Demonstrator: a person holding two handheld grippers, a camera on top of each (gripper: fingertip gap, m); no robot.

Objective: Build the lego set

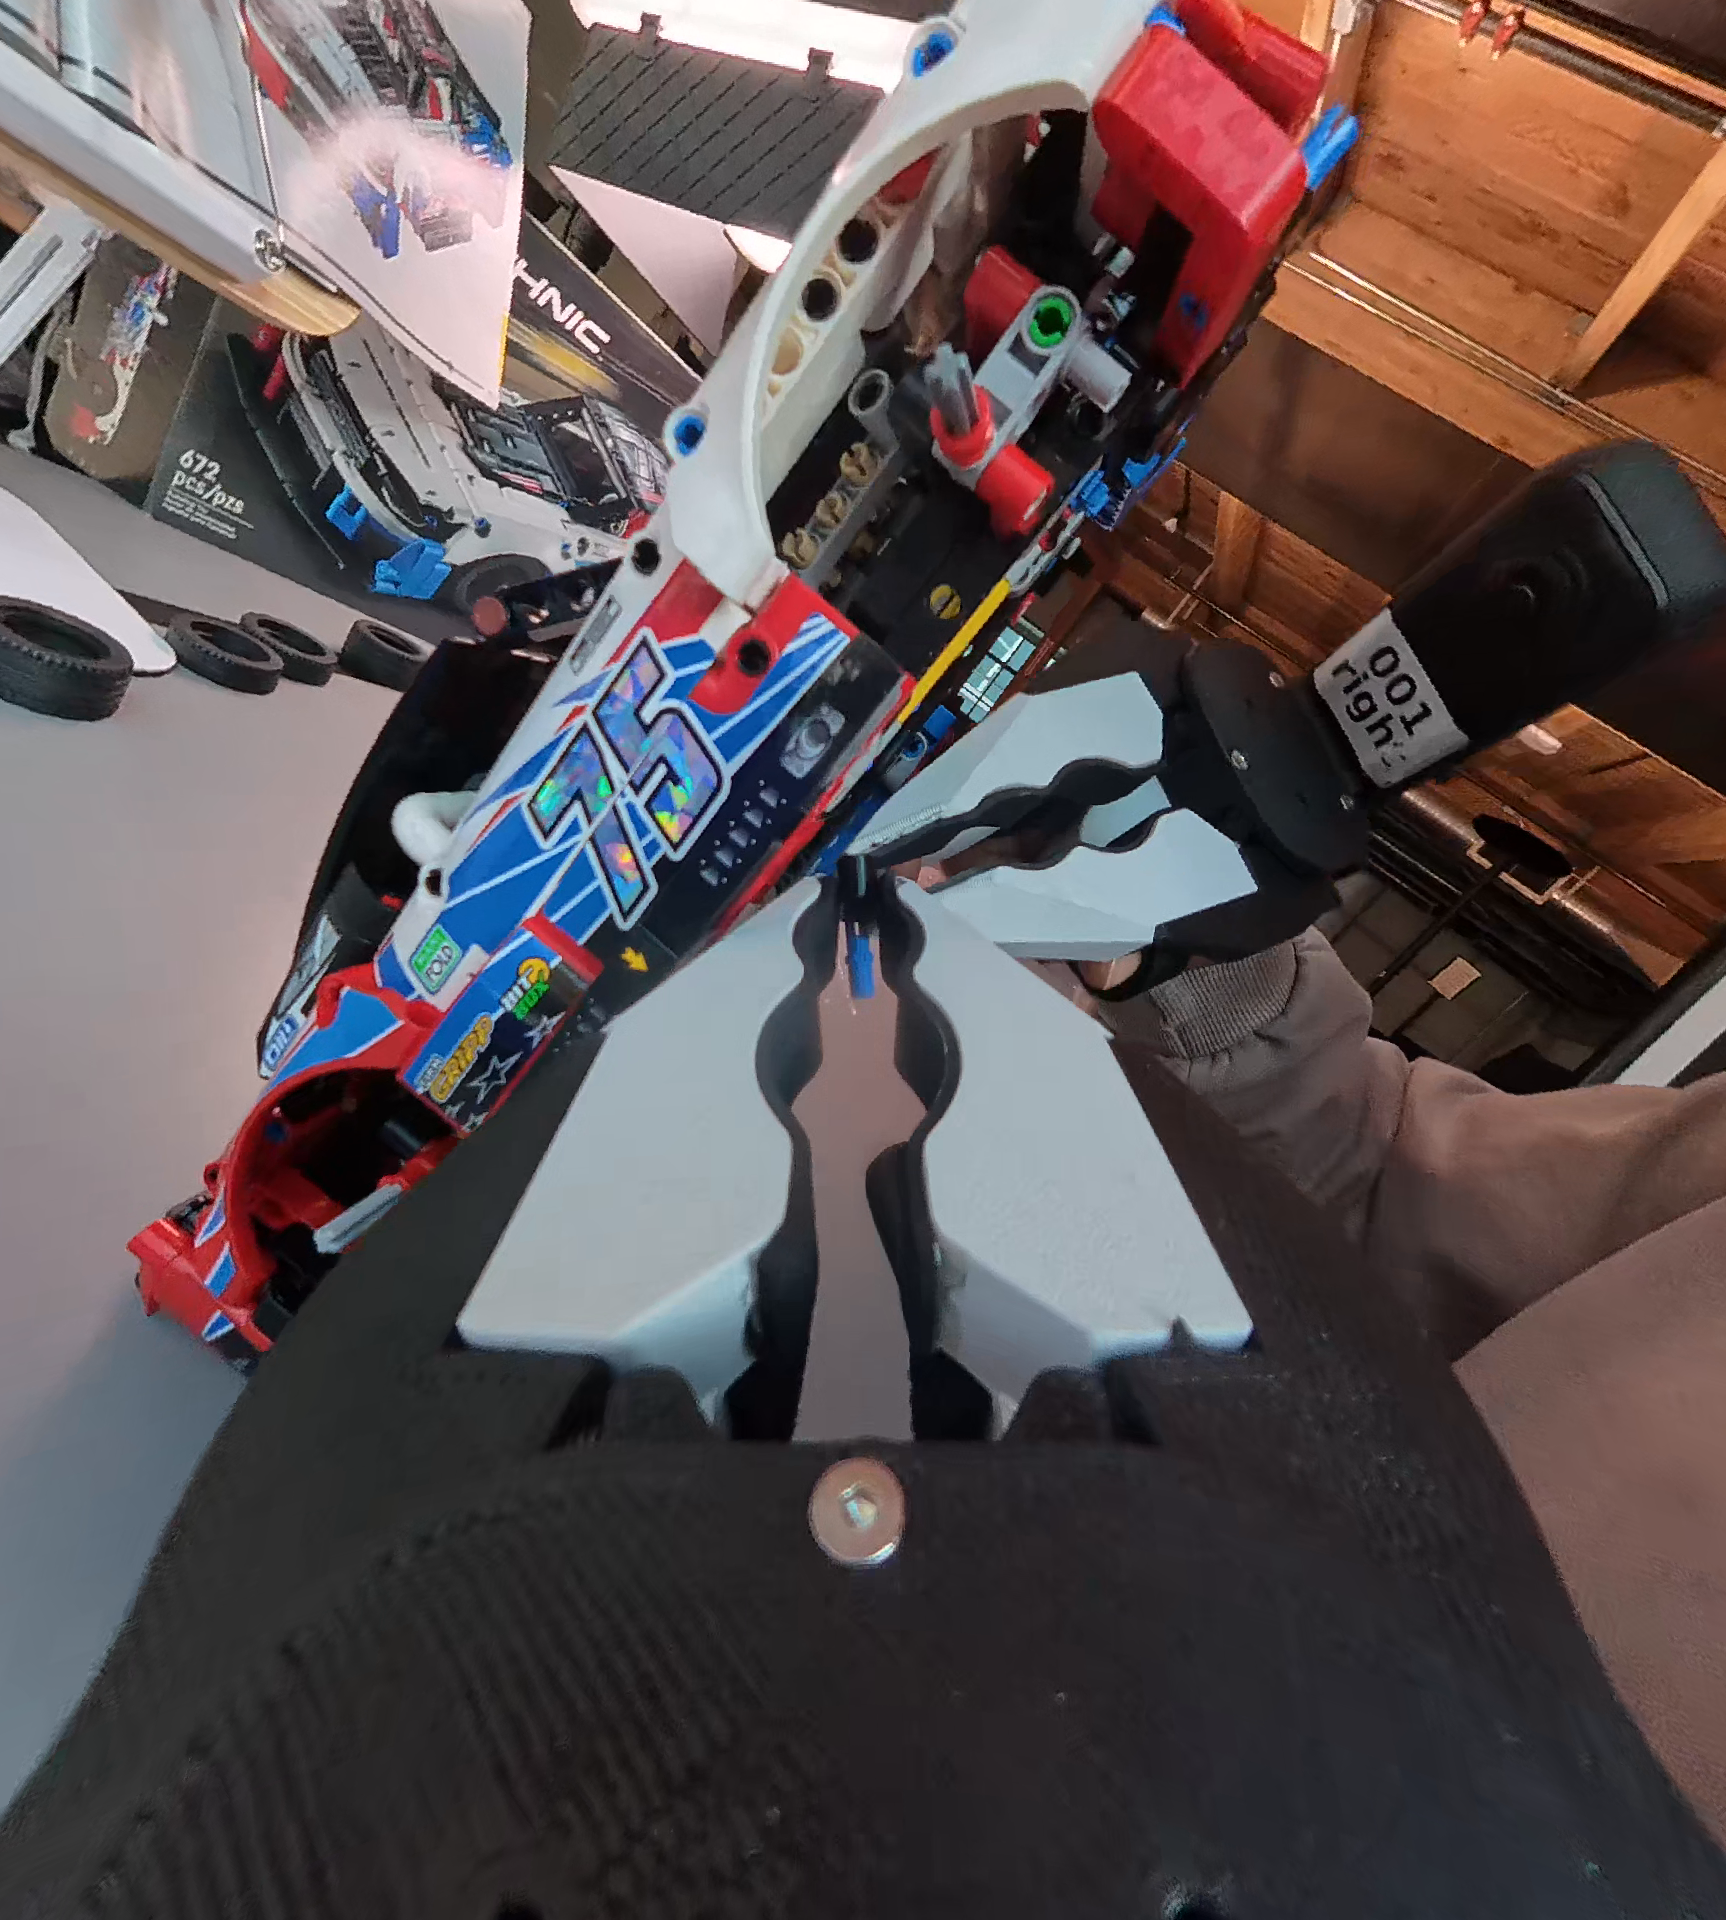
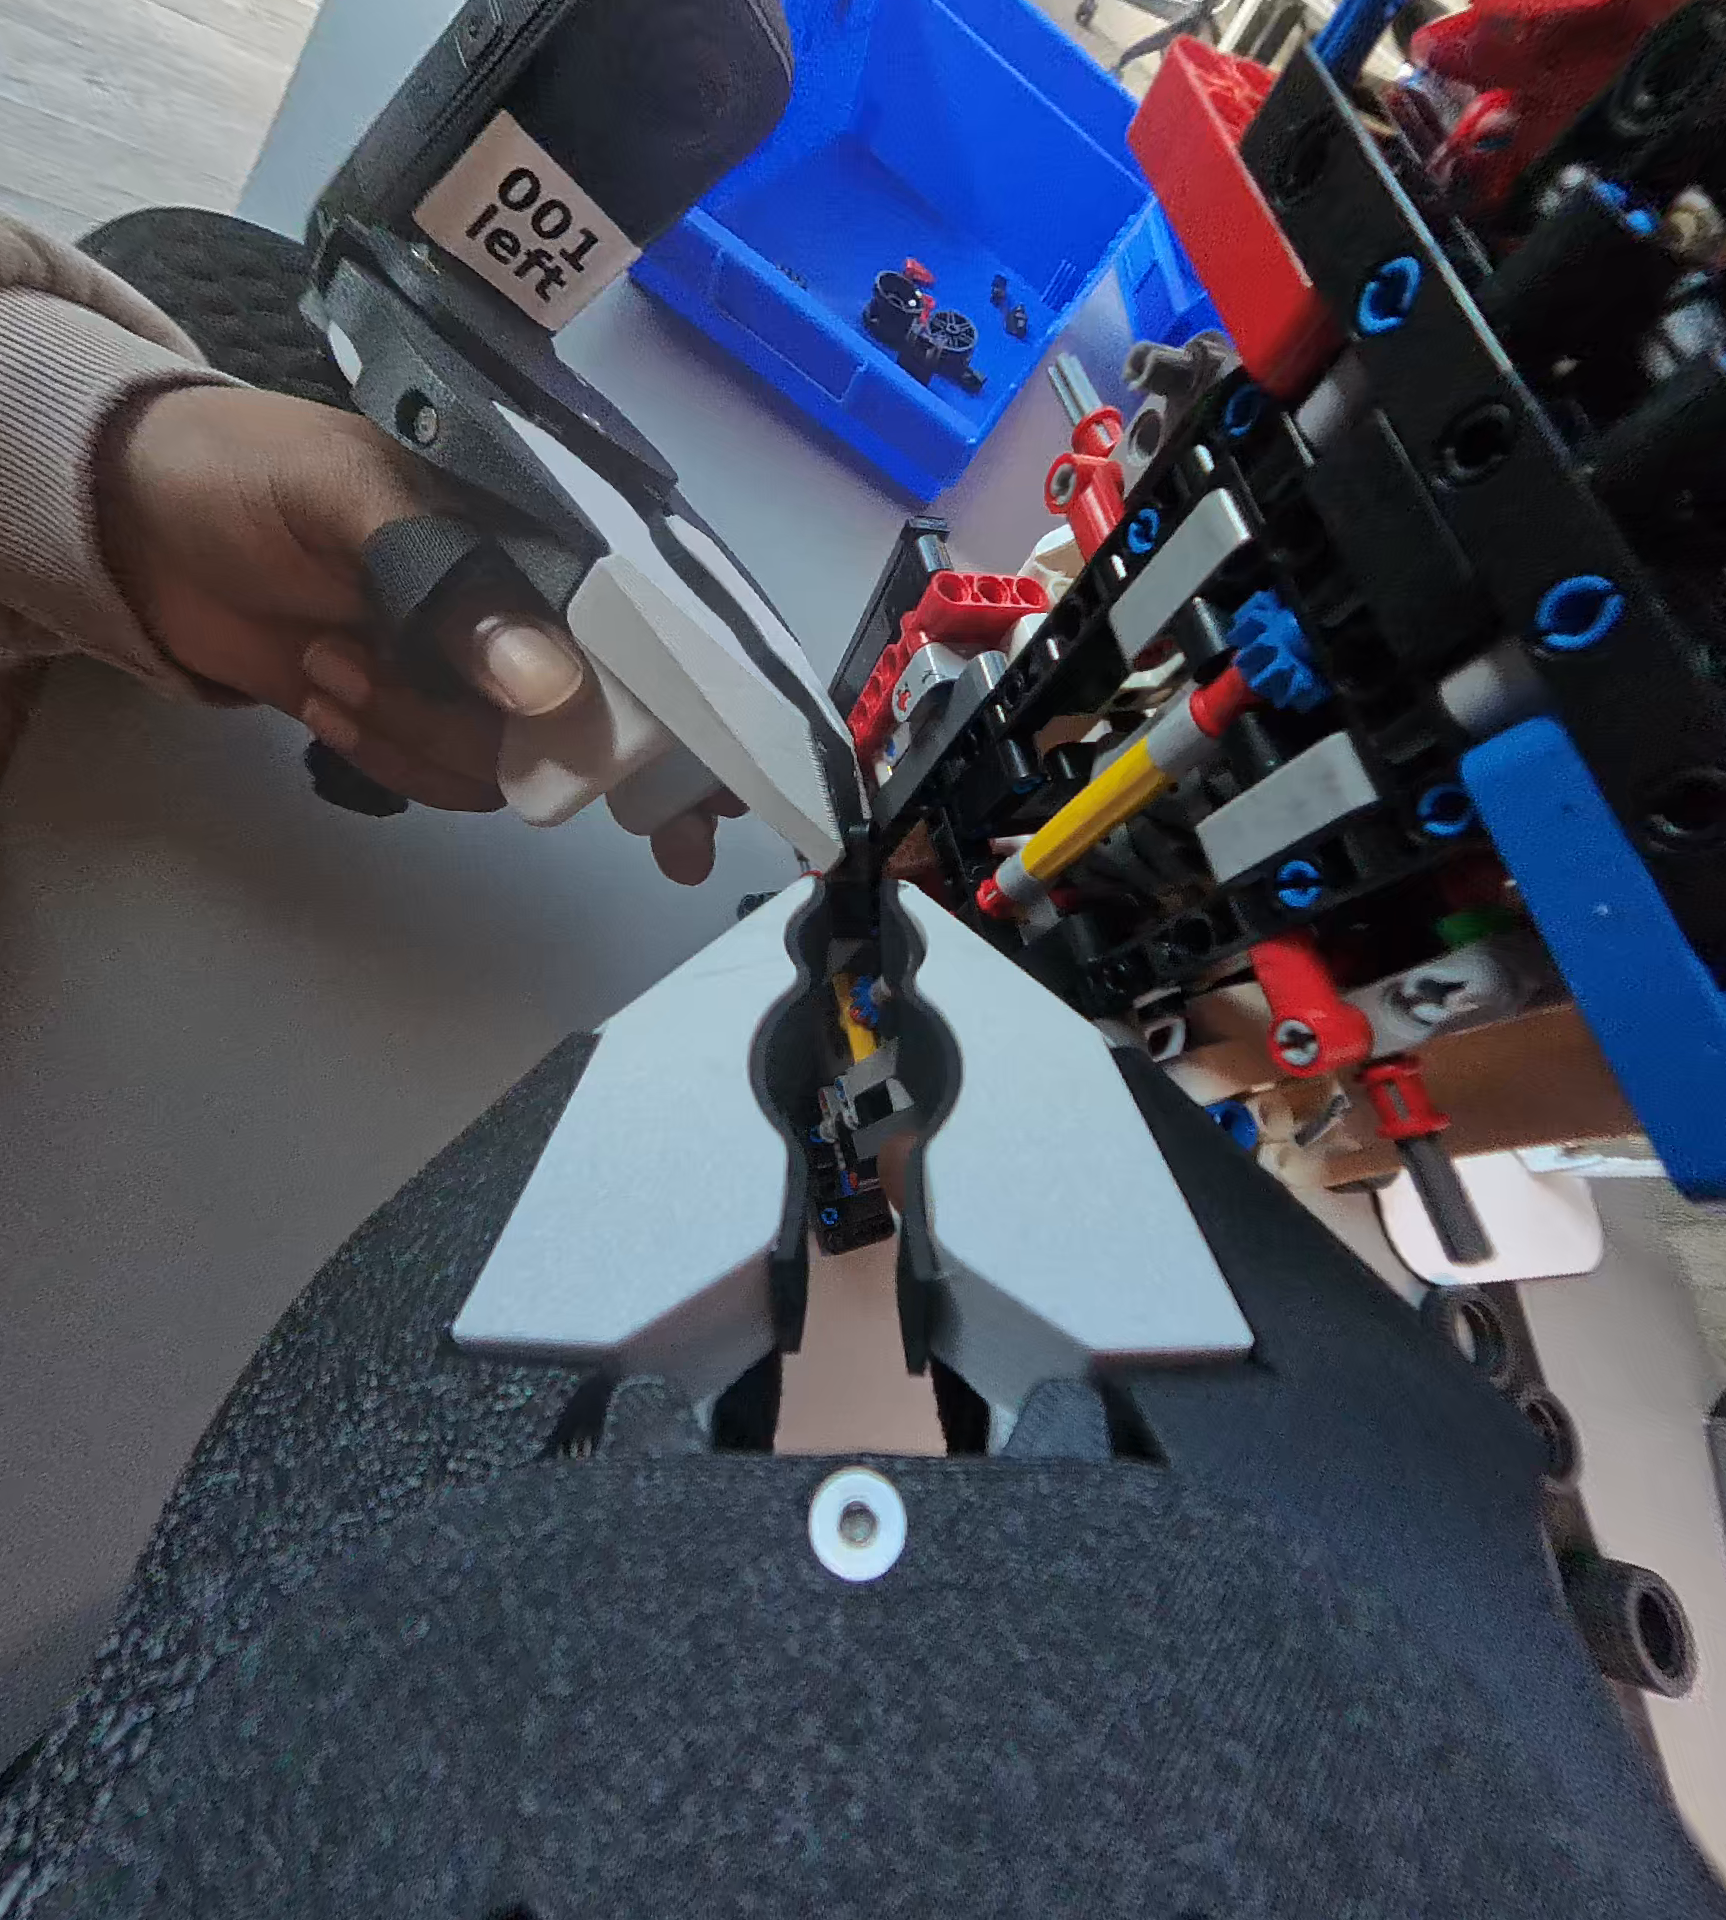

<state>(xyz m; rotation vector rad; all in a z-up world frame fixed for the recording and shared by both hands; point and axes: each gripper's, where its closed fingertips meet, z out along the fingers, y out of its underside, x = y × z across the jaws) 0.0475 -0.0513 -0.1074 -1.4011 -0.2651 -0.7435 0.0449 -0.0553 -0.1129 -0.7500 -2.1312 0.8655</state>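
A small blue pin (image 1: 861, 958) is pinched between the closed tips of the left gripper (image 1: 859, 894), just beside the lower edge of the car (image 1: 630, 769). The right gripper (image 2: 857, 914) is clamped on the black frame edge of the car's underside (image 2: 1358, 644), and the two grippers' tips are seen meeting at that edge. In the left wrist view the right gripper (image 1: 942, 831) is shown reaching in from the right, a hand (image 1: 1129, 966) and sleeve (image 1: 1461, 1143) behind it. In the right wrist view the left gripper (image 2: 817, 790) is shown held by a hand (image 2: 319, 603).

The car is tilted steeply, its red nose (image 1: 215, 1278) resting on the grey table (image 1: 59, 1039) and its rear raised. Its side is covered with blue, red and white stickers. Four black tyres (image 1: 43, 655) are lined up on the table beyond it, with the set's box (image 1: 423, 436) behind them. A blue bin (image 2: 900, 260) holding a few small dark parts is seen farther off.
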